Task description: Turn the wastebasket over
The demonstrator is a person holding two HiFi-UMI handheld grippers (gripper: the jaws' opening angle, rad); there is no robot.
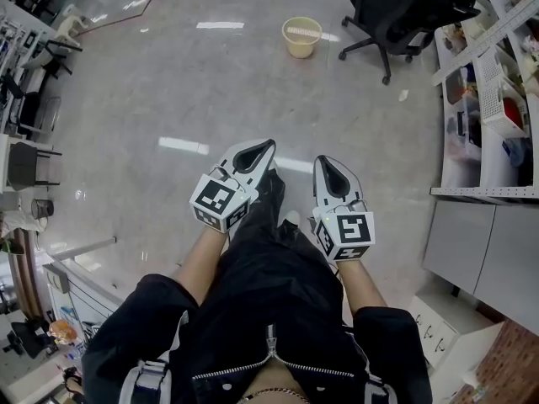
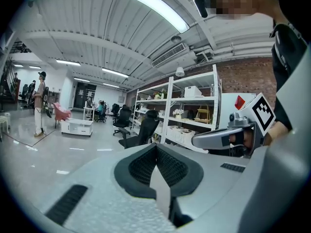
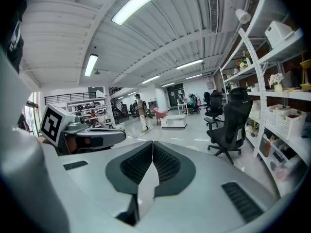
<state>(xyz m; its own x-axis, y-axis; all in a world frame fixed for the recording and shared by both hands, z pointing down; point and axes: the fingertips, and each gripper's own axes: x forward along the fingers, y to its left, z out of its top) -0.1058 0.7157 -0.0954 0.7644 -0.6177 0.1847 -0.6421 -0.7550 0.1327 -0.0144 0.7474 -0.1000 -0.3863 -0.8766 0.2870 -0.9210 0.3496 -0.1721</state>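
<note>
Pointing left gripper (image 1: 269,146) and right gripper (image 1: 322,162) forward, fingers (image 2: 141,166) closed, empty, wastebasket (image 1: 301,37) well apart.

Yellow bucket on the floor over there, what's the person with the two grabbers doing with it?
Nothing yet. A person stands holding the left gripper and the right gripper out in front, both with jaws shut and empty. The pale yellow round wastebasket sits open side up on the shiny floor, far ahead, near a black office chair. Nobody is touching it.
</note>
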